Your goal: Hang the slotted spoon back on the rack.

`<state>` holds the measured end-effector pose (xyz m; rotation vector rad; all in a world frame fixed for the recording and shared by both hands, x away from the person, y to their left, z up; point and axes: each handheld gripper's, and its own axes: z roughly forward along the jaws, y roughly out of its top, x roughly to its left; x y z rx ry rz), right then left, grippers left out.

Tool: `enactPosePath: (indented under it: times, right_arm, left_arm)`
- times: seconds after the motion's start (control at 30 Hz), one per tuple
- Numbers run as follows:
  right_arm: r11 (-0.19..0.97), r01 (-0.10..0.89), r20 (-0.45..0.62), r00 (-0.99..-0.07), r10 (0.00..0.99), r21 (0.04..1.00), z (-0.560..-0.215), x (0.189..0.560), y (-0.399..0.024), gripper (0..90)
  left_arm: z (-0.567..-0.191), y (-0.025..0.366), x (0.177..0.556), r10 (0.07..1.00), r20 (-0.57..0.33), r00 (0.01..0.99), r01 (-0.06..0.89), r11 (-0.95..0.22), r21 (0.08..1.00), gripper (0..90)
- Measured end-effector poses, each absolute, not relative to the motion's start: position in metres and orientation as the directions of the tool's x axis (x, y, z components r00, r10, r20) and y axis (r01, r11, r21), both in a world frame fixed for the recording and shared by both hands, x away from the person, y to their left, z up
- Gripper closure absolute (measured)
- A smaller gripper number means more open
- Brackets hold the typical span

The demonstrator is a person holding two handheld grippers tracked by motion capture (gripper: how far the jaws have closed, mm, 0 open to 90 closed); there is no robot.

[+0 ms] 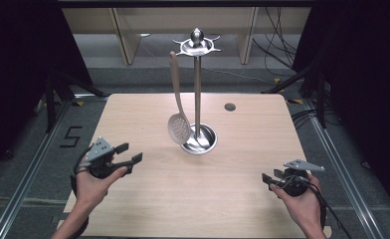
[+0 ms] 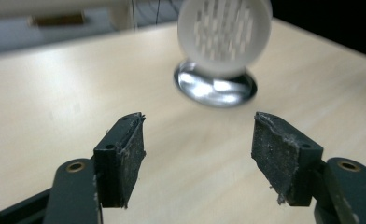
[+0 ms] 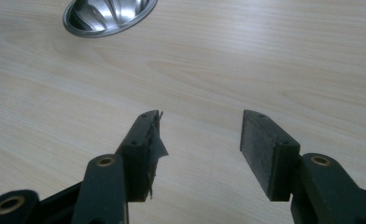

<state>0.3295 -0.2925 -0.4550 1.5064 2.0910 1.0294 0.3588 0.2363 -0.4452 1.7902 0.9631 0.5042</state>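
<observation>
Plainly, jaws: both pairs spread wide, nothing between them.
Left gripper (image 1: 125, 154): hovers low, aimed at the slotted spoon (image 1: 178, 128), likely lining up a grasp.
Right gripper (image 1: 274, 177): near the bench (image 1: 243, 144) edge, well apart from the stand (image 1: 198, 89).
Spoon: hangs from the stand's top ring.
Base dish (image 3: 109, 16): seemingly empty.

The table (image 1: 233, 199) is pale, light-grained wood with a small dark round spot (image 1: 230, 106) near its upper right. The stand (image 1: 197, 89) at centre frame is shiny silver — pole, top ring and round base alike. The slotted spoon (image 1: 178, 128) hanging on it is off-white, its head patterned with rows of small slots. Both grippers' pads (image 3: 260, 144) are black — frayed at the edges.
</observation>
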Motion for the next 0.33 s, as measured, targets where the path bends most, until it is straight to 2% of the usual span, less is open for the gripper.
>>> enactPosePath:
  times: [0.03, 0.07, 0.13, 0.17, 0.33]
  right_arm:
    - [0.18, 0.649, 0.105, -0.375, 0.921, 0.739, -0.4557, 0.3299, -0.2933, 48.2]
    - [0.131, 0.681, 0.157, -0.344, 0.926, 0.72, -0.4543, 0.328, -0.2893, 48.2]
    - [0.126, 0.683, 0.167, -0.346, 0.923, 0.719, -0.4549, 0.3283, -0.2883, 48.2]
    - [0.157, 0.666, 0.139, -0.369, 0.919, 0.729, -0.4557, 0.3302, -0.2906, 48.2]
    - [0.159, 0.662, 0.139, -0.375, 0.917, 0.733, -0.4562, 0.3308, -0.2908, 48.1]
  left_arm:
    - [-0.4503, 0.2373, 0.3567, 0.802, -0.114, 0.587, 0.412, -0.175, 0.894, 34.2]
    - [-0.4503, 0.2373, 0.3567, 0.802, -0.114, 0.587, 0.412, -0.175, 0.894, 34.3]
    - [-0.4541, 0.243, 0.356, 0.811, -0.125, 0.571, 0.424, -0.161, 0.891, 34.5]
    - [-0.4536, 0.2435, 0.3562, 0.818, -0.122, 0.562, 0.421, -0.156, 0.893, 34.5]
    - [-0.4565, 0.2435, 0.3578, 0.819, -0.127, 0.559, 0.432, -0.157, 0.888, 34.5]
